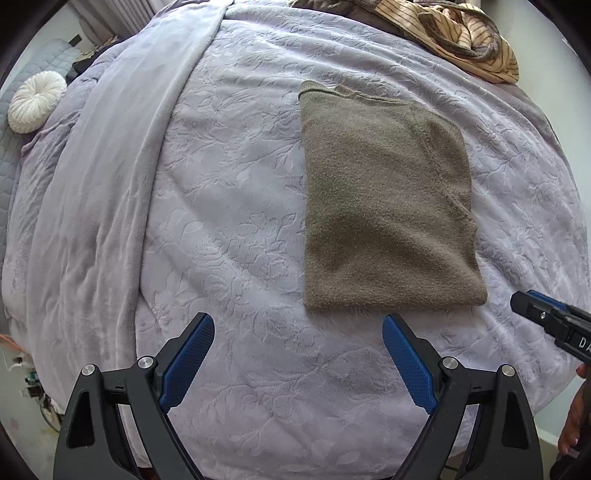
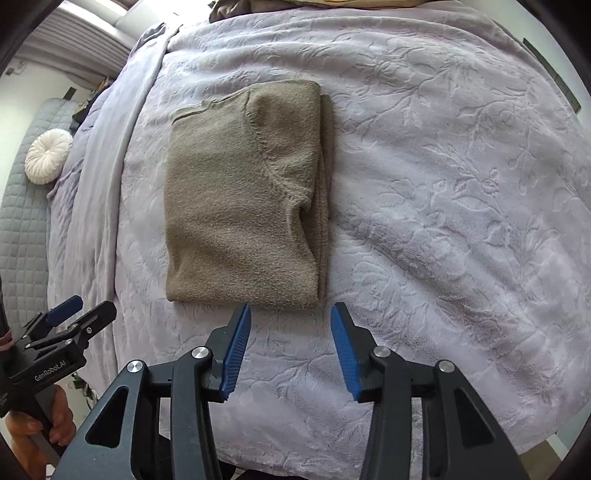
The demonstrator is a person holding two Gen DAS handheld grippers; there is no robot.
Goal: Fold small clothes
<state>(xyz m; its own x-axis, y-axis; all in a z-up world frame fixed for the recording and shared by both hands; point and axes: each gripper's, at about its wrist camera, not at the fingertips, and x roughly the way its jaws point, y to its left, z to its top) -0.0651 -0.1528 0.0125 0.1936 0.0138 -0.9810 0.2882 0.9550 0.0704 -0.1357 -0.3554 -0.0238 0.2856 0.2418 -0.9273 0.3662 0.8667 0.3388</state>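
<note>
A small olive-brown knit sweater (image 1: 388, 206) lies folded into a rectangle on the lilac embossed blanket (image 1: 236, 206). It also shows in the right wrist view (image 2: 240, 206), with folded layers stacked along its right edge. My left gripper (image 1: 298, 325) is open and empty, just short of the sweater's near edge and a little to its left. My right gripper (image 2: 291, 314) is open and empty, right at the sweater's near edge toward its right corner. The right gripper's tip (image 1: 532, 306) shows at the left view's right edge; the left gripper (image 2: 77, 314) shows at the right view's lower left.
A pile of tan striped clothes (image 1: 458, 33) lies at the far end of the bed. A round white cushion (image 1: 35, 101) sits on a grey quilted surface (image 2: 22, 221) to the left. A smooth fold of blanket (image 1: 110, 192) runs down the left side.
</note>
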